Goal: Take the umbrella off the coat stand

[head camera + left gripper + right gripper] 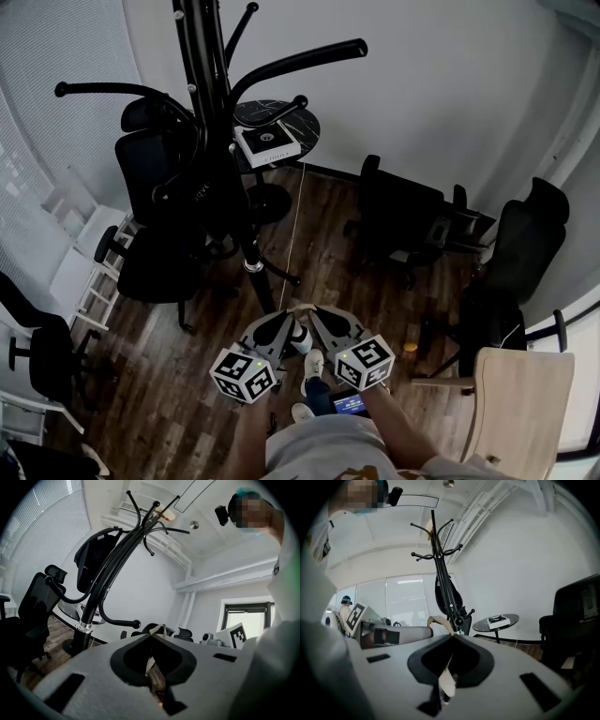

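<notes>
One umbrella (449, 593), black and furled, seems to hang against the pole of the single coat stand (201, 84) in the frame's upper left. In the head view it merges with the pole and is hard to separate.

Two grippers meet tip to tip at lower centre. The left gripper (289, 320) and the right gripper (319, 317) both have their jaws pressed together, with only pale pad material between them.

One round table (302, 116) carries one white box (267, 144). At least four black office chairs (405, 217) overlap darkly, and one wooden chair (521, 403) is cut off at lower right.
</notes>
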{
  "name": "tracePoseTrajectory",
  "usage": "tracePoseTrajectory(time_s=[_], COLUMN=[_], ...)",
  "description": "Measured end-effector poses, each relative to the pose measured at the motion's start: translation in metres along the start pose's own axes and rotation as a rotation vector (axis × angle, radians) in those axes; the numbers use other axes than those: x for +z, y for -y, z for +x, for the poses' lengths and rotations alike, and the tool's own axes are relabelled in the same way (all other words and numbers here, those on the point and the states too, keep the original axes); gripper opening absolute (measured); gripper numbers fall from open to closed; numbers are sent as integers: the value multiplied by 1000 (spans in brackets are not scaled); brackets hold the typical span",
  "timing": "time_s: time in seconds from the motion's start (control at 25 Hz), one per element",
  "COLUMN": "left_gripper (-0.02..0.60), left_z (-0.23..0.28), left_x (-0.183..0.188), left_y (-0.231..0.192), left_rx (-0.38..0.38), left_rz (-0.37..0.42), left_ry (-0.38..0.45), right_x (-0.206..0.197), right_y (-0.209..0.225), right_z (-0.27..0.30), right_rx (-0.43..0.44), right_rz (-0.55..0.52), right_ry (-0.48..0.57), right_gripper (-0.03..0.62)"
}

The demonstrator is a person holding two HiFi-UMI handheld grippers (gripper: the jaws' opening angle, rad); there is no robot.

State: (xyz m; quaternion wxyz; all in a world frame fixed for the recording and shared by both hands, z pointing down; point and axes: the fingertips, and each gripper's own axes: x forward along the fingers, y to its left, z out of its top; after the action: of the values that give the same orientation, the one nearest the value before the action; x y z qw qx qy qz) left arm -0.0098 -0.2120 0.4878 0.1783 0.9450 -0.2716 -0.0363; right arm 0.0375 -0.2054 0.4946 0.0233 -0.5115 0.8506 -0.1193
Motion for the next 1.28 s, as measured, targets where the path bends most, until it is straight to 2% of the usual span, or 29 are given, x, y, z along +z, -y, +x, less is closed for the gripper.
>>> tracePoseTrajectory(time_s=[0.28, 0.72, 1.28], left_gripper=[23, 22, 23], left_z=[-18, -40, -63], left_x=[-4, -6, -11], left_y=[14, 25, 75], left_rx=[-7, 33, 98], left_rz=[5, 5, -9], left_ry=[-9, -11, 32], right_x=[-4, -9, -2], right_y=[-20, -36, -52], right_z=[-13, -28, -80], right_rx=[-1, 32, 91], right_rz=[6, 26, 3], right_ry=[2, -8, 0], right_gripper=[15, 15, 15])
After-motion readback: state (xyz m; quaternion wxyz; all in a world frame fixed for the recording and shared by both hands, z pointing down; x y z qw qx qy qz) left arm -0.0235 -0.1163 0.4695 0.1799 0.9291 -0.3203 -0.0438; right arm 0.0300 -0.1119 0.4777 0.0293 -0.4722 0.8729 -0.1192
